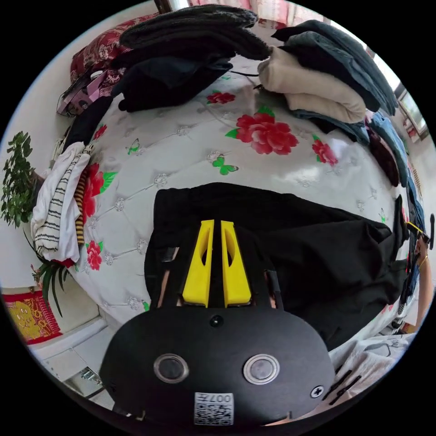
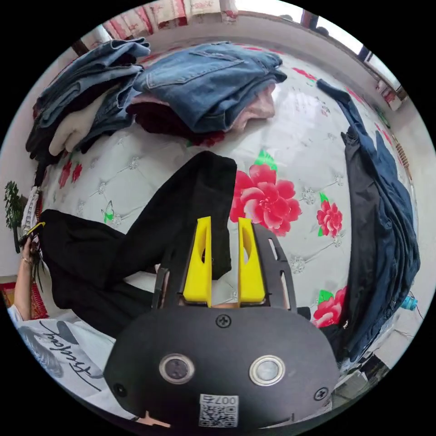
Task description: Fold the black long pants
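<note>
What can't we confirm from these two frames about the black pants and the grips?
- Left gripper view: the left gripper has its jaws close together over the black pants; a pinch of cloth can't be confirmed, black on black.
- Right gripper view: the right gripper body hides the pants' near edge.
- Right gripper view: the pants' waist end runs off at the frame edge.

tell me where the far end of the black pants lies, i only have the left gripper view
Observer: In the right gripper view, one leg of the black long pants ends beside a big red flower print on the bed cover.
Operator: is the right gripper on it
Observer: The right gripper is over that leg end, its jaws apart.
Operator: anything past it
Observer: A stack of folded jeans lies just beyond the leg end.
</note>
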A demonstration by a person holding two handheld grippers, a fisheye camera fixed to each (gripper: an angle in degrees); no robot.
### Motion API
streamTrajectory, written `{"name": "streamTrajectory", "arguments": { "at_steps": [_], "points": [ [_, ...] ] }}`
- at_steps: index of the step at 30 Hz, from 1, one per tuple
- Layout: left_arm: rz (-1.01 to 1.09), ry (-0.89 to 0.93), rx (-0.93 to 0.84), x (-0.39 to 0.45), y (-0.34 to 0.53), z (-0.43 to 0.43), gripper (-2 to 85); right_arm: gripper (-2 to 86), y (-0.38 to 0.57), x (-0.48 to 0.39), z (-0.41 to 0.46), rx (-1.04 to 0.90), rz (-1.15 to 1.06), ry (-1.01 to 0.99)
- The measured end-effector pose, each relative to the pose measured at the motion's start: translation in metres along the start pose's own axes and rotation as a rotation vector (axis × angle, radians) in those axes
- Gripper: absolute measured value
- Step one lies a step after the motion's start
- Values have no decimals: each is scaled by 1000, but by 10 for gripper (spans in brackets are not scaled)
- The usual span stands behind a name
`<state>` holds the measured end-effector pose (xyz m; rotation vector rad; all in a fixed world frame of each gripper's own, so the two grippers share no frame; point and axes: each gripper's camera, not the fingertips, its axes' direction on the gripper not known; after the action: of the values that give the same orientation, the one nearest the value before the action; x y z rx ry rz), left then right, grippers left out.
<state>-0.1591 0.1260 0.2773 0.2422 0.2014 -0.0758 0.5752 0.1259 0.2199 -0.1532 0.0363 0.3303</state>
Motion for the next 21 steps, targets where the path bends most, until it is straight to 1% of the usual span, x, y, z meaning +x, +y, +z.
{"name": "streamTrajectory", "arguments": {
  "at_steps": [1,2,3,4,5,7,8,9,10,12,14,15,16,17,18,19,20,21],
  "points": [
    [-9,-16,-27,0,-1,6,-1,39,-9,7,0,-10,25,-56],
    [2,-11,-64,3,-2,18,-5,33,-12,8,-5,-8,-3,-79],
    [9,-4,-58,6,-2,23,-7,24,-17,9,-25,33,-58,-135],
    [15,-5,-36,7,-1,21,-8,16,-15,7,-56,112,-115,-114],
    [15,-4,-28,10,-2,21,-9,14,-11,5,-77,183,-145,-75],
    [13,-6,-28,16,-5,20,-9,7,27,-5,-167,473,-272,112],
    [17,-15,-24,21,-7,19,-9,6,39,-6,-187,542,-294,158],
    [23,-27,-16,27,-8,18,-10,5,66,-5,-219,661,-329,226],
    [26,-34,-13,30,-8,18,-10,4,91,1,-242,741,-327,282],
    [30,-57,-4,40,-9,17,-10,3,119,12,-252,781,-308,368],
    [27,-63,6,45,-9,17,-10,2,133,34,-231,708,-233,419],
    [25,-65,13,48,-9,17,-10,2,135,56,-200,591,-109,464],
    [25,-64,16,49,-9,17,-10,3,138,81,-160,430,-14,473],
    [25,-61,19,51,-9,17,-10,4,141,92,-140,342,23,445],
    [24,-56,20,52,-10,17,-10,7,150,113,-106,208,106,348],
    [25,-54,18,53,-11,17,-10,11,159,124,-87,155,187,252],
    [29,-52,14,54,-12,17,-10,13,163,125,-83,162,215,209],
    [39,-54,8,57,-14,17,-10,19,170,121,-82,222,245,146]
  ]
}}
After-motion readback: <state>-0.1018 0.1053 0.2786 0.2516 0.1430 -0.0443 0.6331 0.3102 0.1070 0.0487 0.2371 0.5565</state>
